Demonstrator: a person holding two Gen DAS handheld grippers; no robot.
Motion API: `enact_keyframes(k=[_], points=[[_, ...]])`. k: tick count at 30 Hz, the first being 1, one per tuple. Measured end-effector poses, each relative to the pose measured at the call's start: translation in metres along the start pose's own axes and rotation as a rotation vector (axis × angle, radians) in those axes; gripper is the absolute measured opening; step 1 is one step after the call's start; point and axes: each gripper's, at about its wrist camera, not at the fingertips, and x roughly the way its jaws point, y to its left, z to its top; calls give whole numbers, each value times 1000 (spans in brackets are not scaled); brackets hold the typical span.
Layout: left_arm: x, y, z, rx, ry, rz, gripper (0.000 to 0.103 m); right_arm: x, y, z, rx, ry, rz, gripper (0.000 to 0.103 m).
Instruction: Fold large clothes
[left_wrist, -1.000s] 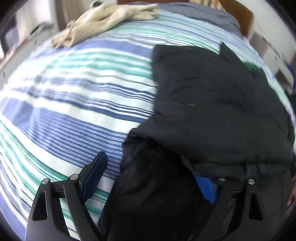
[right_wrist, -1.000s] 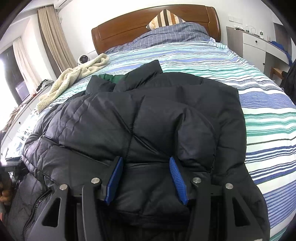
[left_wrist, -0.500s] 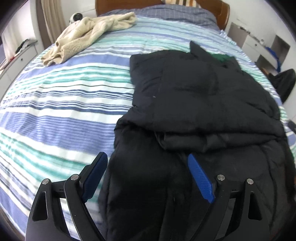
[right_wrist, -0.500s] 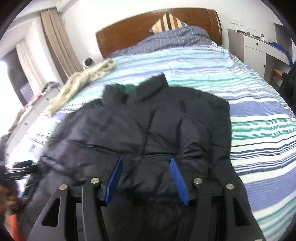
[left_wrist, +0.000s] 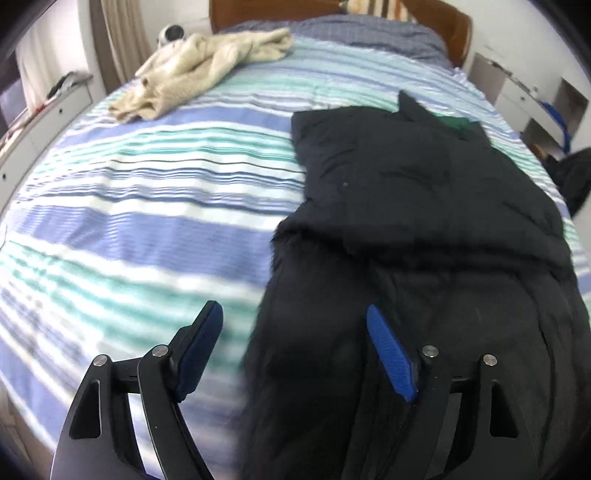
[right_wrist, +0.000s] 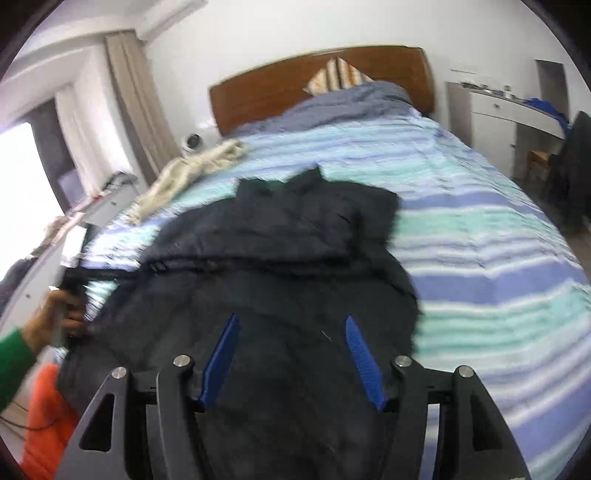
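The black padded jacket (left_wrist: 424, 229) lies spread on the striped bed (left_wrist: 147, 206), its near hem toward both cameras and its collar pointing at the headboard. Nearest in the left wrist view, the left gripper (left_wrist: 295, 332) hangs over the jacket's left edge with its blue-padded fingers (left_wrist: 389, 360) wide apart and nothing between them; one finger is above the striped cover, the other above the dark fabric. In the right wrist view the right gripper (right_wrist: 291, 339) is likewise spread wide over the lower part of the jacket (right_wrist: 280, 266), holding nothing; whether the pads touch the cloth cannot be told. At the left edge of that view a hand (right_wrist: 51, 317) with a green sleeve grips the other tool's handle beside the jacket's edge.

Farther up, the jacket's upper part is folded across itself, forming a thick ridge over the lower half, and a bit of green lining (left_wrist: 456, 123) shows at the collar. Beyond it, well apart on the left side of the bed, sits a crumpled cream garment (left_wrist: 199, 70). At the far end are a grey-blue duvet (right_wrist: 343, 107), a striped pillow (right_wrist: 338, 77) and the wooden headboard (right_wrist: 269, 92).
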Motion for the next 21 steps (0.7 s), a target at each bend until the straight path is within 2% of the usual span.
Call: enact_keyframes(k=[4,7,10,13,15,18,21], points=[[-46,22,-33,21,-23,-37,89,-9,-12,-15,9,75,-11,62],[-78,28,-72,77,-14,-46,92,-18,-6,-22,-24,99,4,62],[-91,25,-103,120,15,-23,92,-17,2,-32,-79,166,0,62],[-105,28,-125,99,23,-41,92,-18,7,-44,-129,217,-30,62],[-108,32,-134,44,28,-108,93,-25,2,-49,-120,229,-39,62],[-99,36,-139,-24,44,-214,96,-34,-17,-52,-36,249,-32,62],[-83,25,-142,-25,78,-259,96,-35,-42,-62,77,307,-19,64]])
